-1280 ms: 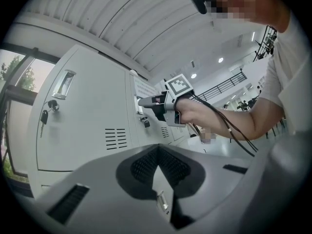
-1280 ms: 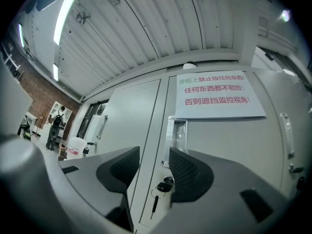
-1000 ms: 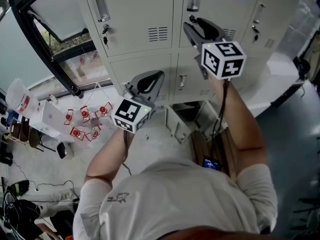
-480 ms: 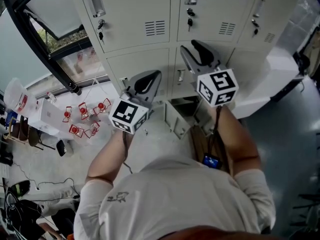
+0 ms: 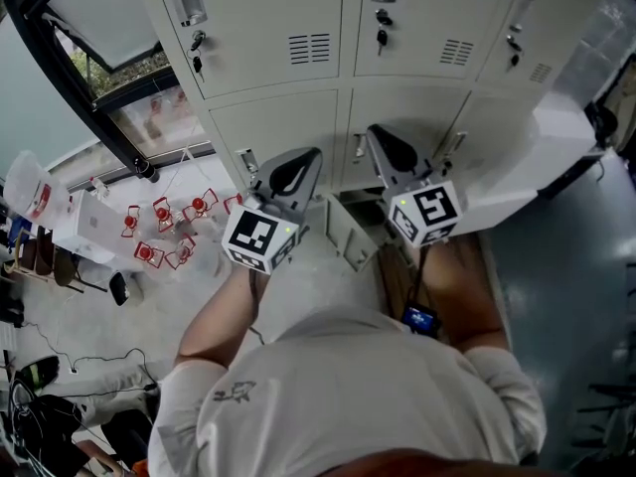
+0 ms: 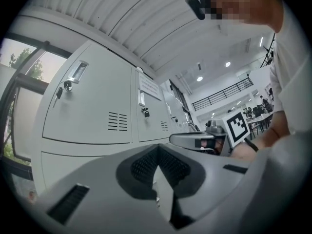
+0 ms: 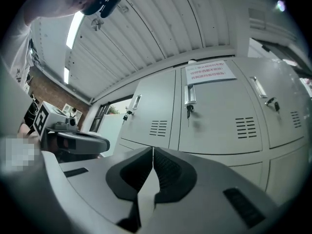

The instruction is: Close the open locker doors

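Observation:
Grey lockers fill the top of the head view, their upper doors closed with keys in the locks. Low down, between my two grippers, one small locker door stands swung out from its compartment. My left gripper points at the closed doors, apart from them, its jaws shut and empty. My right gripper hangs just above the open door; its jaws have just been closing and now meet with nothing between them. Closed doors lie ahead of it.
A dark window frame runs down the left, with red chairs seen through the glass below. A white ledge juts out at the lockers' right end. A printed notice hangs on one upper door.
My right gripper has dropped from the upper locker row down to just above the open low door. The left gripper has sunk slightly.

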The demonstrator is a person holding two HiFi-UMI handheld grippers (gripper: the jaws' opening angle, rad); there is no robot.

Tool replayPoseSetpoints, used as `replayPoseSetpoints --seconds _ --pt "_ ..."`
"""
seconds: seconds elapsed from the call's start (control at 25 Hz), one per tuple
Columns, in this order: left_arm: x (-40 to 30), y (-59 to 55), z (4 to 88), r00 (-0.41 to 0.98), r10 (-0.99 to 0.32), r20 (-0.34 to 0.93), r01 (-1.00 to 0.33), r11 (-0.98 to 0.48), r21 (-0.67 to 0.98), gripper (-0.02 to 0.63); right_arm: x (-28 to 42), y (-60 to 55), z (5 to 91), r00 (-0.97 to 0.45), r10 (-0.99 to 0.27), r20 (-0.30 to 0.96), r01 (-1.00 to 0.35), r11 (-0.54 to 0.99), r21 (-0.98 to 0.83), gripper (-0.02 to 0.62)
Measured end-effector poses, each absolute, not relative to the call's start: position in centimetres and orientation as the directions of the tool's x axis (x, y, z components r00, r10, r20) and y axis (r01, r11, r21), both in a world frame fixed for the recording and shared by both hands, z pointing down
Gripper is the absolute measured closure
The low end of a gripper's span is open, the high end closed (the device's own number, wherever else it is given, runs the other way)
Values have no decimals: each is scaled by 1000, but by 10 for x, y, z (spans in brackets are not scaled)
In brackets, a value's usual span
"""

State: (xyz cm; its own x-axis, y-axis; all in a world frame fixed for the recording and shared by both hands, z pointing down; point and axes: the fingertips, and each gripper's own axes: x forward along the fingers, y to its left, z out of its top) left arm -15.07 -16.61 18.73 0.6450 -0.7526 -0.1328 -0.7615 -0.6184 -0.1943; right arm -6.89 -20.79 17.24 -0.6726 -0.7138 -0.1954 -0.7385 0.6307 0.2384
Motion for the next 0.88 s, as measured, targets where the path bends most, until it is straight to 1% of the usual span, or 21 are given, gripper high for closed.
replayPoseSetpoints --seconds 0.08,0.28,0.44,0.64,0.8,0.88 --pt "-152 -167 195 641 -757 -128 -765 -617 -182 606 -69 -205 186 -677 -712 -187 -735 640 224 595" --pt "-160 -165 214 610 -784 -120 -792 -595 -139 606 -60 -193 216 -667 -718 -196 -745 637 199 595" --pt "-162 -163 233 605 -791 -96 -793 -587 -163 606 -57 -188 238 -659 -734 -165 -751 632 190 595" --pt "-167 -162 237 597 -794 -112 -800 -579 -157 606 -60 -185 249 -658 -740 -140 -753 639 157 596" --pt "-173 -160 243 602 -793 -93 -796 -586 -153 606 -65 -185 252 -678 -722 -135 -733 655 182 595" --pt "-174 -158 243 600 -793 -106 -799 -587 -132 606 -68 -183 257 -695 -711 -112 -718 674 175 595"
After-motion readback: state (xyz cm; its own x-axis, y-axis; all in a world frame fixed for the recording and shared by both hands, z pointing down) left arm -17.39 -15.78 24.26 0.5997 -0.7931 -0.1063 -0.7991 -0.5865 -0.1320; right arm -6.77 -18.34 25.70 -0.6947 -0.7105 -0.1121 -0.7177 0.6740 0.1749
